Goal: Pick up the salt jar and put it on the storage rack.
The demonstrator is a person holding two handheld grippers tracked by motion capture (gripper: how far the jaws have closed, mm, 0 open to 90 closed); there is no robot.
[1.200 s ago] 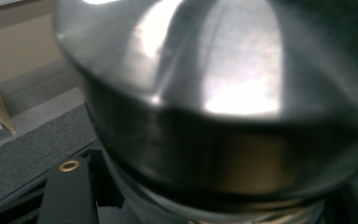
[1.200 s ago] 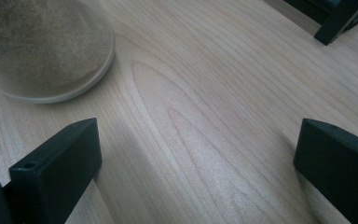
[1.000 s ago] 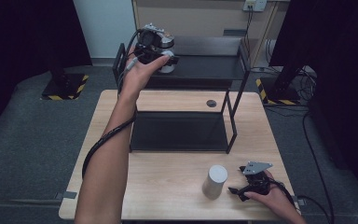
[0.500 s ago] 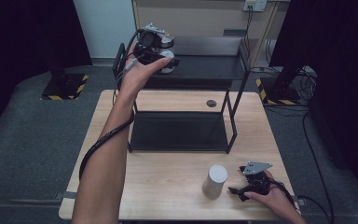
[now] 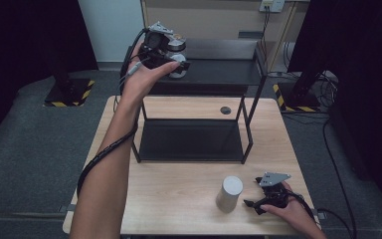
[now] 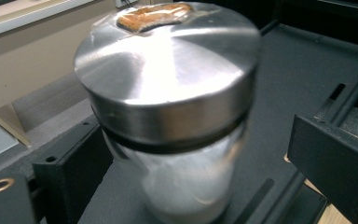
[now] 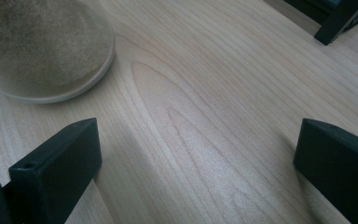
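The left gripper [image 5: 171,57], jaws wide, straddles a steel-lidded jar [image 6: 168,116] on the black rack [image 5: 219,74]. The right gripper [image 5: 263,201] rests wide open beside 1 grey canister [image 5: 229,193].

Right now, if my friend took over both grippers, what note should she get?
Left gripper: up at the black shelf's top level, jaws open on either side of the metal-lidded jar, which looks set down there; whether a jaw touches it is unclear.
Right gripper: open, low over the table, holding nothing, beside the grey cylinder.
Done: jar looks placed on the shelf.
Left: probably draw the left gripper back, then likely pick up the cylinder.
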